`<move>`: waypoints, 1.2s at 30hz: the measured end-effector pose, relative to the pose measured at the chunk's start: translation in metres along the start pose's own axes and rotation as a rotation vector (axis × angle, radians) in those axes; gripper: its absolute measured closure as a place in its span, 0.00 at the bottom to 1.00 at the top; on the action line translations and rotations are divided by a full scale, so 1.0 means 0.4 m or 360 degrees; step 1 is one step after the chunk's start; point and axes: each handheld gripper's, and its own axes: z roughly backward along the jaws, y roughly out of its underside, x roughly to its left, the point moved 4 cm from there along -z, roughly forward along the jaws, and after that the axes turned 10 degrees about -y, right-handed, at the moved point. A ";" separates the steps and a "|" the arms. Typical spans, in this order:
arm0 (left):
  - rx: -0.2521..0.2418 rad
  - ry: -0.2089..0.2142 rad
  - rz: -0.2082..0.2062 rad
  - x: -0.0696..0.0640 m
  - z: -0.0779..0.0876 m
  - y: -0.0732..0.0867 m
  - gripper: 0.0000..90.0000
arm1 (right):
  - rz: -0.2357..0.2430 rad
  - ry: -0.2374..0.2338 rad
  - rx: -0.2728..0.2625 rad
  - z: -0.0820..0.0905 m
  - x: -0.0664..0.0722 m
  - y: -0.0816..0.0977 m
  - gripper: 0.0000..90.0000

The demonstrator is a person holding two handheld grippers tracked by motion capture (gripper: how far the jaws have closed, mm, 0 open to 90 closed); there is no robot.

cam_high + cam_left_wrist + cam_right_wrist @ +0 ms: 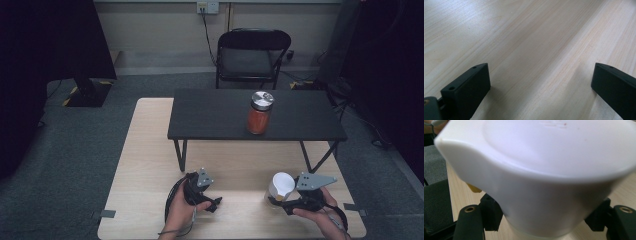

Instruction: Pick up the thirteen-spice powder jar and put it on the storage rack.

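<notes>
From above, the right gripper sits at the near right of the pale wooden worktop, its fingers clenched on a white-lidded container. The container stands between those fingers, its white lid tipped toward the camera and its body just ahead of the person's right hand. The left gripper rests well apart from it, at the near middle of the worktop, in the person's left hand; nothing lies at its fingers. Beyond both grippers a low black table stands on the worktop, and on it a jar of red-orange contents with a shiny lid, far from either pair of fingers. A black folding chair stands behind on the grey floor.

From the left gripper view, the two black fingers are spread wide, released, with bare wood grain between and ahead of them.

From the right gripper view, the white lid looms right over the fingers, which press on the container's neck from either side just below the lid's rim. A small yellow bit shows under the lid, above the left finger.
</notes>
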 end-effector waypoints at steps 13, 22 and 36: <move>0.0001 -0.0001 0.0000 0.000 0.000 0.000 0.02 | -0.0007 0.0026 -0.0016 0.034 -0.006 -0.034 0.34; 0.0001 -0.0001 0.0001 0.000 0.000 0.000 0.02 | -0.0029 0.0024 -0.0021 0.048 -0.012 -0.060 0.34; 0.0000 -0.0001 0.0000 0.000 0.000 0.000 0.02 | -0.0039 0.0031 -0.0029 0.071 -0.019 -0.109 0.34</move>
